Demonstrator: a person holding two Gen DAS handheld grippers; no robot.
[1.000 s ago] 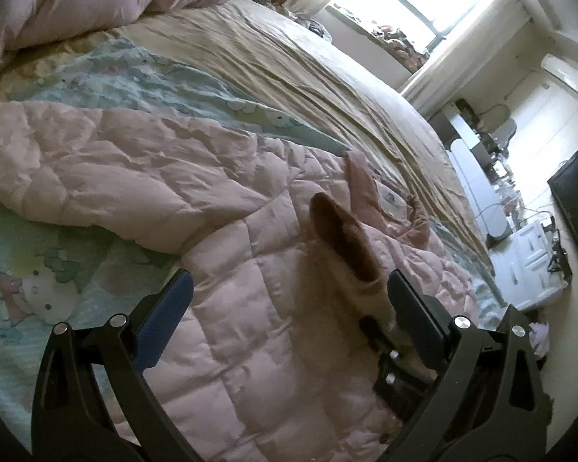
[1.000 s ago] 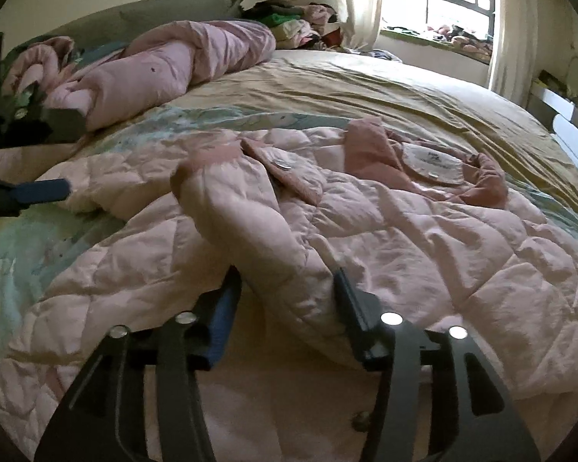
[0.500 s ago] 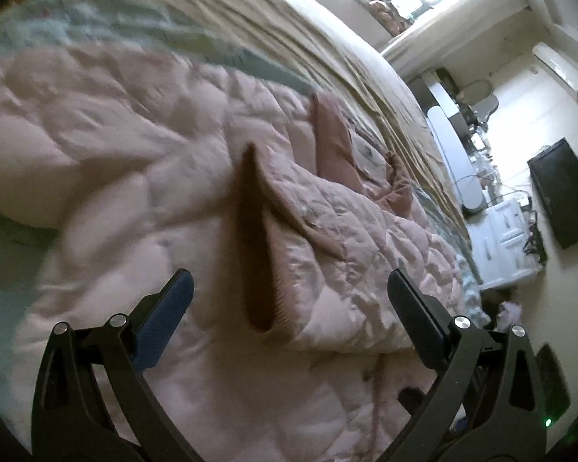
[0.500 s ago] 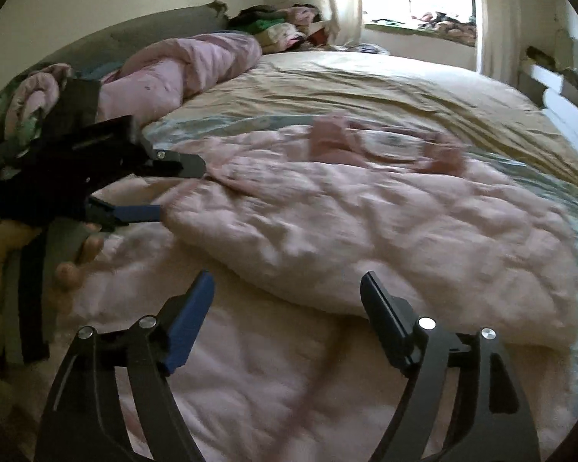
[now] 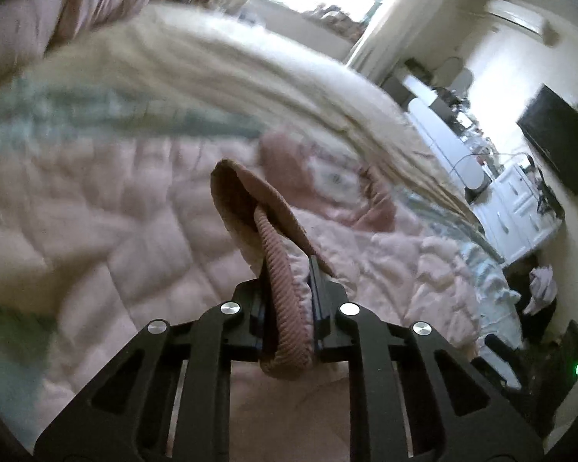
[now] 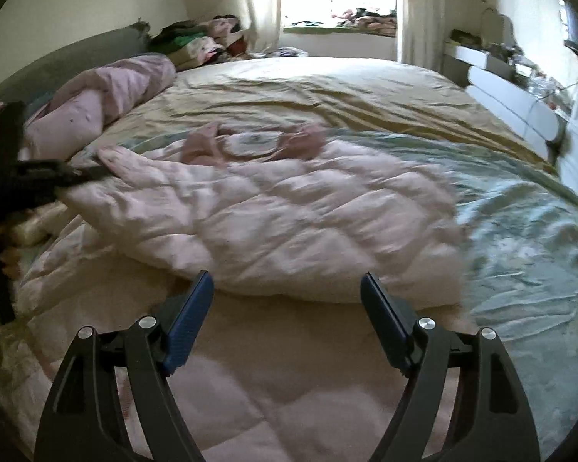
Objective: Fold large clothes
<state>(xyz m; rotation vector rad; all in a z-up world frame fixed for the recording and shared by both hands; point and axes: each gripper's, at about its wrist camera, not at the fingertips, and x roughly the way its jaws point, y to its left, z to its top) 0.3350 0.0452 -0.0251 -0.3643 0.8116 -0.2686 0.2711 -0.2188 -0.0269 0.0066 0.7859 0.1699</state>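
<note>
A pink quilted jacket (image 6: 289, 223) lies spread on the bed, collar (image 6: 250, 142) toward the window, with one sleeve folded across its body. My left gripper (image 5: 289, 269) is shut on the sleeve's ribbed cuff (image 5: 285, 308), which bulges between the pads and is lifted off the jacket (image 5: 135, 238). In the right wrist view the left gripper (image 6: 92, 171) shows at the jacket's left edge. My right gripper (image 6: 287, 285) is open above the jacket's near hem, with nothing between its fingers.
A rumpled pink duvet (image 6: 108, 96) lies at the bed's left, with a pile of clothes (image 6: 196, 40) behind it. Pale green sheet (image 6: 520, 238) covers the bed's right side. A white desk (image 6: 512, 104) and a dark screen (image 5: 558, 138) stand beyond the bed.
My left gripper has closed on the sleeve cuff and carried it over the jacket. The right gripper has let go of the sleeve, opened wider and drawn back toward the hem.
</note>
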